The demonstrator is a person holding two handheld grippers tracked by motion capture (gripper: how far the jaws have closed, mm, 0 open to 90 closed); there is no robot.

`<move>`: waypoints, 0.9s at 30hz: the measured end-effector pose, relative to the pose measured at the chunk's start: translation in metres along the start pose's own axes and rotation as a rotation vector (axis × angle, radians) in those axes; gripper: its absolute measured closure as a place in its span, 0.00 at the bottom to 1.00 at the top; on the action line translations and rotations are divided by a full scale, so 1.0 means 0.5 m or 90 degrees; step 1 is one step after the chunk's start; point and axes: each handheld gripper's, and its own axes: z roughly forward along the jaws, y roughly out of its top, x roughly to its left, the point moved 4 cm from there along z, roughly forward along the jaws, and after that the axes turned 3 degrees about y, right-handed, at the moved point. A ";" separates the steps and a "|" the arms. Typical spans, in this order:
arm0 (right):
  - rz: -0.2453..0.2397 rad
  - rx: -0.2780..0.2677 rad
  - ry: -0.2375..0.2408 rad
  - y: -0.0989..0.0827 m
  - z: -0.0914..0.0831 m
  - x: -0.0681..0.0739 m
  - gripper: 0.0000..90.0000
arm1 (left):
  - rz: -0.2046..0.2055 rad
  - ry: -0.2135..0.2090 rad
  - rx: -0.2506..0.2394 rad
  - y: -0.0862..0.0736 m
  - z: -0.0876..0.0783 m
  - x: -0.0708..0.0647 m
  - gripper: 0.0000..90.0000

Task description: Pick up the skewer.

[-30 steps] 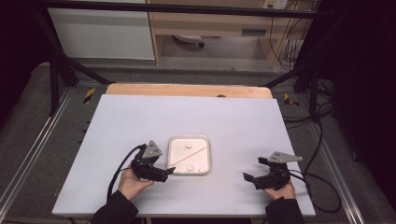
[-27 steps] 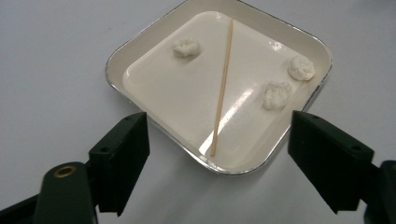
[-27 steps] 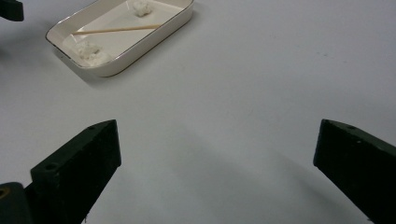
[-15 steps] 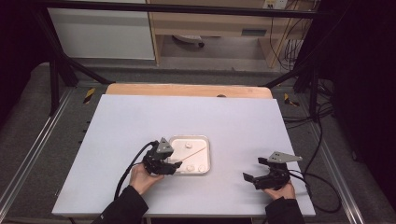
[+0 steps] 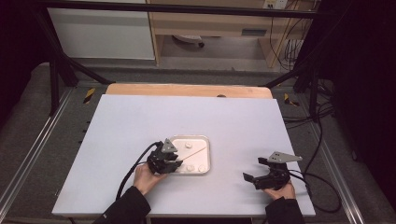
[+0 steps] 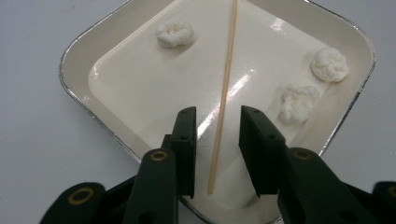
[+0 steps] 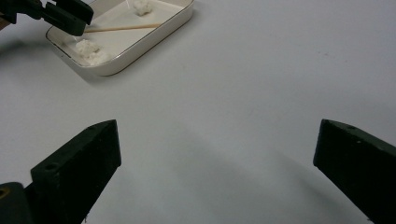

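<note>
L gripper (image 6: 217, 140) straddling near end of skewer (image 6: 225, 88) in tray (image 6: 77, 88), jaws just been closing, not yet pinching. Skewer's long axis pointing straight away. R gripper (image 7: 217, 172) spread wide, well apart.

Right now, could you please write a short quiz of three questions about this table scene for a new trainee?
1. True or false: the wooden stick lies between the jaws of the left gripper.
2. How many white puffy pieces are in the tray? A) two B) three C) five
3. Fill in: the jaws of the right gripper stand ____ over bare table.

Key: 1 true, and the jaws, just closing, do not press it yet. 2 B. 3 open.
</note>
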 end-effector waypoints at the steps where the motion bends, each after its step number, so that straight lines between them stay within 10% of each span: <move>1: 0.000 0.000 0.000 0.000 0.000 0.000 0.01 | 0.002 0.000 0.002 0.000 0.000 0.001 0.77; 27: 0.000 0.004 0.002 0.000 0.002 0.000 0.02 | 0.017 0.014 -0.005 -0.002 0.006 -0.013 0.98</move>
